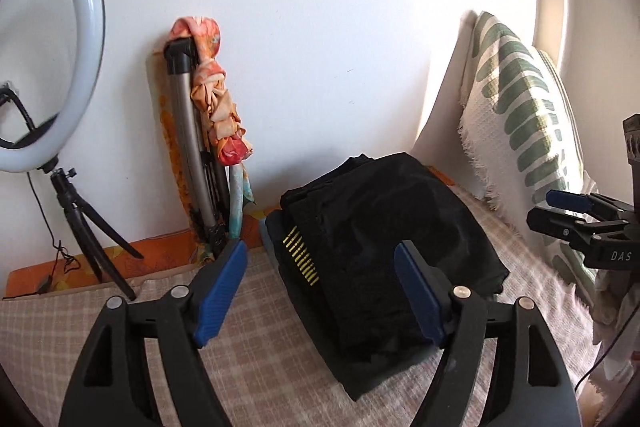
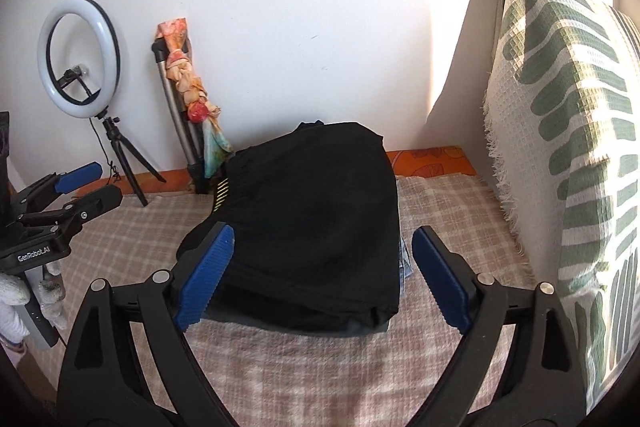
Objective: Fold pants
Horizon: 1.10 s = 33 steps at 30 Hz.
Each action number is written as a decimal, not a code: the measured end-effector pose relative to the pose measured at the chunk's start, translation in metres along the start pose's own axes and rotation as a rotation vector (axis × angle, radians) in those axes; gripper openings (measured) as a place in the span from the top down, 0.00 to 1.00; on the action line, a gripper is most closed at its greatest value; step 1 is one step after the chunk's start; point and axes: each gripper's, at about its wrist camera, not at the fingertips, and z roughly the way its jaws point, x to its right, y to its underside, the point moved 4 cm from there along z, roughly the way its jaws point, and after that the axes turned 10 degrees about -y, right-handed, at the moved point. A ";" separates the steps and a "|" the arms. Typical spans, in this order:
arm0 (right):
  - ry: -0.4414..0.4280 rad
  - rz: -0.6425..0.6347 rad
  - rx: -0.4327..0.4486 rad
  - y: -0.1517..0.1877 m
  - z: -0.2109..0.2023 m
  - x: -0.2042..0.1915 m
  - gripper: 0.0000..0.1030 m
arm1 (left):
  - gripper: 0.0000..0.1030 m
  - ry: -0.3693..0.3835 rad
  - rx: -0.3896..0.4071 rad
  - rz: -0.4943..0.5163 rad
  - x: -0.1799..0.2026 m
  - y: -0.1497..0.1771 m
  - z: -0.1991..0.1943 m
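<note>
Black pants lie folded in a stack on the checked blanket, mid-bed, w/ a yellow stripe mark at the left edge. Left gripper & right gripper hang above the near side of the stack, both jaws wide apart, nothing in them. Leaf-print pillow at right, ring light far left by the wall.

The ring light and pillow run past frame edges.
</note>
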 end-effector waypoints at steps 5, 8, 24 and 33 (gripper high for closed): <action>-0.008 -0.003 0.010 0.028 -0.026 -0.027 0.10 | 0.22 -0.038 0.065 0.036 0.014 0.022 -0.066; -0.004 -0.006 0.008 0.043 -0.038 -0.039 0.10 | 0.21 -0.004 0.063 0.040 0.024 0.038 -0.094; 0.061 -0.022 0.080 0.105 -0.084 -0.085 0.00 | 0.21 -0.013 0.046 -0.033 0.025 0.113 -0.160; 0.060 -0.040 0.094 0.125 -0.076 -0.103 0.00 | 0.21 -0.046 0.070 -0.072 0.007 0.138 -0.168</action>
